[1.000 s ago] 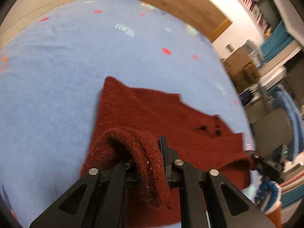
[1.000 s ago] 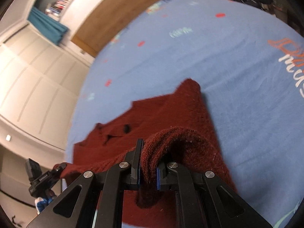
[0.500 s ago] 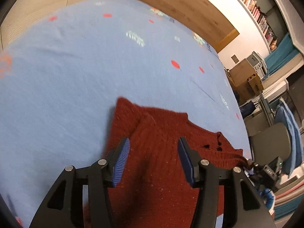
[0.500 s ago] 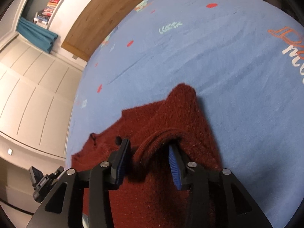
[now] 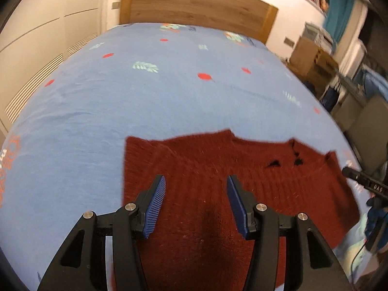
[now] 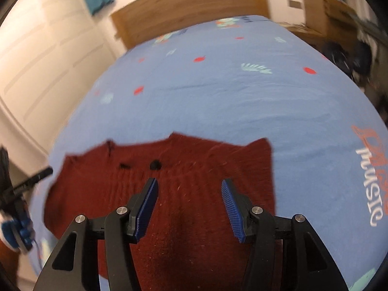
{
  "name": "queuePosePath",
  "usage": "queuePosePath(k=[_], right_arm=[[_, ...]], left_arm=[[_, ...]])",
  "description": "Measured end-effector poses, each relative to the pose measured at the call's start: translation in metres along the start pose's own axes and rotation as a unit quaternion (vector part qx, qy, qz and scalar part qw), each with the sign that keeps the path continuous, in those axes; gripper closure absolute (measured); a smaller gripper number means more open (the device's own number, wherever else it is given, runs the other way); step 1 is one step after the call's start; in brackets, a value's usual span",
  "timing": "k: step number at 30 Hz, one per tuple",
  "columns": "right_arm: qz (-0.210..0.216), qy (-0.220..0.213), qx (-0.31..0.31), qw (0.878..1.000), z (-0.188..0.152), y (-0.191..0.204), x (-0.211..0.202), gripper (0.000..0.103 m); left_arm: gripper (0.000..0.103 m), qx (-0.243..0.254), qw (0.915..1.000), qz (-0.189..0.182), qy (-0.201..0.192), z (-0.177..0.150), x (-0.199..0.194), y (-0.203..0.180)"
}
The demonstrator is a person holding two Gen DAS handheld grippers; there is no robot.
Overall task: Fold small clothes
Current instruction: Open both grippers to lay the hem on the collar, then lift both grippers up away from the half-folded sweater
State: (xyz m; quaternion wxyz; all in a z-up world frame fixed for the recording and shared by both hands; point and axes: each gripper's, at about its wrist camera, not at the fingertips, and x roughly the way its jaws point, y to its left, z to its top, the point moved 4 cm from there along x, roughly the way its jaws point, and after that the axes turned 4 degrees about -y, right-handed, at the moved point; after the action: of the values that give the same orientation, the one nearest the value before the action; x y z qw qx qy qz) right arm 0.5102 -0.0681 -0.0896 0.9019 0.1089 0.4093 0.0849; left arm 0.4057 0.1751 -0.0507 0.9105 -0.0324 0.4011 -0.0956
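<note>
Blue patterned bedspread point(image 5: 145, 101) carrying everything, printed with red spots, pale leaf motifs, lettering at one edge. Dark red knitted sweater point(image 5: 218, 181) flat on bed, directly below and ahead of both grippers, near the close edge. Long axis running left-right across both views; far edge roughly straight, one squared corner at the left in left wrist view point(image 5: 131, 143), same corner at the right in right wrist view point(image 6: 264, 145). Two small dark spots point(image 6: 155, 165), buttons or holes, cannot tell, toward the other end. Fuzzy ribbed knit, soft, likely to bunch under a pinch. Left gripper point(image 5: 196, 203) spread wide, gripping nothing, hovering over the sweater. Right gripper point(image 6: 189, 206) likewise spread, empty, above the fabric. Neither clearly nearer; height above the cloth hard to judge. Probable next: grab an end, fold across the long axis.
</note>
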Motion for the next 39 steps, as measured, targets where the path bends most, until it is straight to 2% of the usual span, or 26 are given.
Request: queuePosePath(k=[4,7,15,22,28,34,39], right_arm=[[-0.048,0.011,-0.054,0.997,-0.009,0.007,0.026,0.047],[-0.070,0.016,-0.063,0.995,-0.014,-0.001,0.038,0.047],[-0.071,0.005,-0.056,0.996,-0.028,-0.013,0.049,0.047],[-0.072,-0.005,-0.053,0.996,-0.028,-0.013,0.051,0.046],[-0.073,-0.009,-0.046,0.996,-0.028,-0.014,0.051,0.046],[-0.082,0.013,-0.034,0.996,-0.019,-0.012,0.050,0.046],[-0.070,0.009,-0.016,0.997,-0.016,-0.003,0.024,0.046]], left_arm=[[0.056,0.019,0.9992,0.033,0.008,-0.013,0.030,0.000],[0.056,0.020,0.9983,0.054,0.008,-0.021,0.048,0.004],[0.055,0.057,0.9938,0.090,-0.031,-0.033,0.061,-0.003],[0.055,0.065,0.9917,0.098,-0.051,-0.040,0.059,-0.005],[0.055,0.067,0.9915,0.099,-0.053,-0.039,0.060,-0.005],[0.055,0.069,0.9909,0.107,-0.043,-0.034,0.057,-0.007],[0.055,0.068,0.9895,0.122,-0.038,-0.032,0.036,-0.012]])
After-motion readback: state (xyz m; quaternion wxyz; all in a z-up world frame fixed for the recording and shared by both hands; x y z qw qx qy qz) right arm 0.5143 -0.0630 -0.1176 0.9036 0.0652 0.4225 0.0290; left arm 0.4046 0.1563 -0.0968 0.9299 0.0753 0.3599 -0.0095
